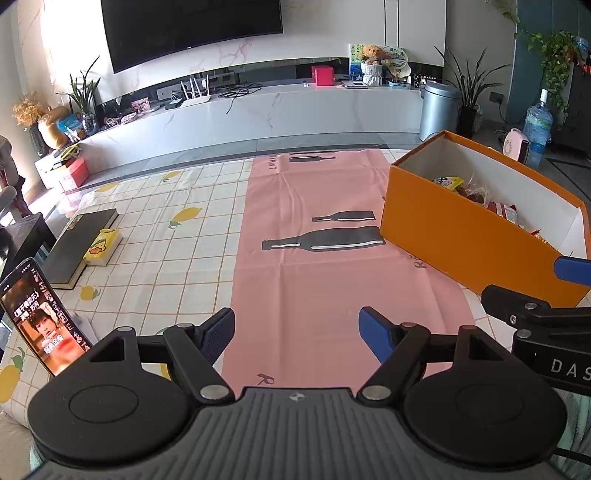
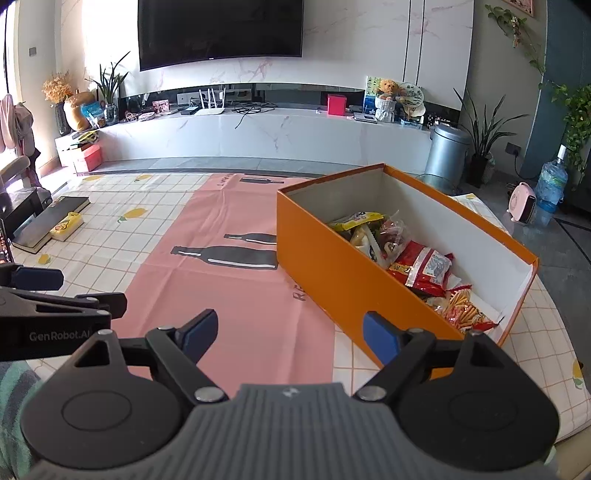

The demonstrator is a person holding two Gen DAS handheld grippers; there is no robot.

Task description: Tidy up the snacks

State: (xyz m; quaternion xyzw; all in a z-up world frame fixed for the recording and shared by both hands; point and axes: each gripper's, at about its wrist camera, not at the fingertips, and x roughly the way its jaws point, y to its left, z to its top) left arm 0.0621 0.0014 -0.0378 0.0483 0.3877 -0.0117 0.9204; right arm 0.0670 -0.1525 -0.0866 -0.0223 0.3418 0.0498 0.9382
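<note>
Pink bottle-print mat (image 1: 314,258) over a lemon-check tablecloth (image 1: 166,236), with the orange box (image 2: 343,273) of snack packets (image 2: 421,266) on its right. Left gripper (image 1: 297,334) and right gripper (image 2: 290,334) both hover above the mat, jaws apart and empty.

A home living room

A large wall-mounted television (image 2: 221,31) hangs above a long white marble media console (image 2: 258,136) carrying a Wi-Fi router (image 2: 210,103), a teddy bear (image 2: 388,90) and potted plants (image 2: 484,129); a water jug (image 2: 552,184) stands on the floor.
</note>
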